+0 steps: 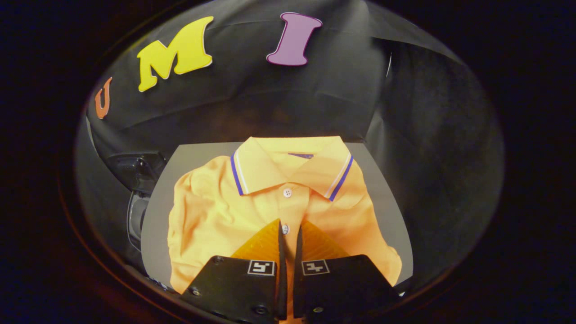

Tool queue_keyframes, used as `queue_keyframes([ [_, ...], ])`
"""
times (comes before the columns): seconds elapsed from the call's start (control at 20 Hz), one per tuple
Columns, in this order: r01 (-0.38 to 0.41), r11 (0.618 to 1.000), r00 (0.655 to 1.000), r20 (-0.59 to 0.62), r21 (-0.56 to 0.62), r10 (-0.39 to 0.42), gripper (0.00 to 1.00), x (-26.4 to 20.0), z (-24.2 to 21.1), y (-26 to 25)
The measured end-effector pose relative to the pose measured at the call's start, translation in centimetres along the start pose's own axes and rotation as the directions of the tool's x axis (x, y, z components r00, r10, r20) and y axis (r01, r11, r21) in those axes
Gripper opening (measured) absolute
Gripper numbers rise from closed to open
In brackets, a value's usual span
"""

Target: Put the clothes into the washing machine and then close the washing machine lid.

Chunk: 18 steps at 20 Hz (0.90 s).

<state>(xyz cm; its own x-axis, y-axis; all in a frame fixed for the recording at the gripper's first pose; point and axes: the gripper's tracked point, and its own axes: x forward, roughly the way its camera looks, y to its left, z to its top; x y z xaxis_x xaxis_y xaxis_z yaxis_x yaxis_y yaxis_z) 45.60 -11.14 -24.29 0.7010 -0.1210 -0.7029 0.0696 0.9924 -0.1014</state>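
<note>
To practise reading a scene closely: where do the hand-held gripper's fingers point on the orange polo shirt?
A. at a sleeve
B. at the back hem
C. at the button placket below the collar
C: the hand-held gripper, fingers nearly closed, frames a placket button on the polo shirt.

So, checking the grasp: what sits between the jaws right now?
In the gripper view, the orange polo shirt lies there: its button placket and a button fill the narrow gap of the gripper.

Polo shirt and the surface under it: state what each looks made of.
Polo shirt: soft matte orange knit, probably cotton, going by its wrinkles, striped collar and buttons. Grey surface beneath: smooth, flat, matte, maybe board or laminate. The gripper is nearly shut over the placket.
</note>
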Motion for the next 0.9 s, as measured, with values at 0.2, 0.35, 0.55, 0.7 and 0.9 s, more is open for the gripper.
queue_keyframes([
  [0.2, -0.021, 1.0, 1.0, -0.013, 0.019, 0.021, 0.08, -0.3, 0.2, 0.0],
  [0.35, -0.042, 0.997, 0.999, 0.004, 0.067, 0.042, 0.07, -1.5, 0.9, 0.2],
  [0.55, -0.075, 0.995, 0.996, 0.059, 0.072, 0.071, 0.07, -5.8, 2.3, 1.9],
  [0.7, -0.103, 0.992, 0.99, 0.109, 0.07, 0.095, 0.07, -9.6, 2.9, 4.0],
  [0.9, -0.156, 0.985, 0.978, 0.152, 0.073, 0.143, 0.07, -14.3, 2.9, 7.4],
])
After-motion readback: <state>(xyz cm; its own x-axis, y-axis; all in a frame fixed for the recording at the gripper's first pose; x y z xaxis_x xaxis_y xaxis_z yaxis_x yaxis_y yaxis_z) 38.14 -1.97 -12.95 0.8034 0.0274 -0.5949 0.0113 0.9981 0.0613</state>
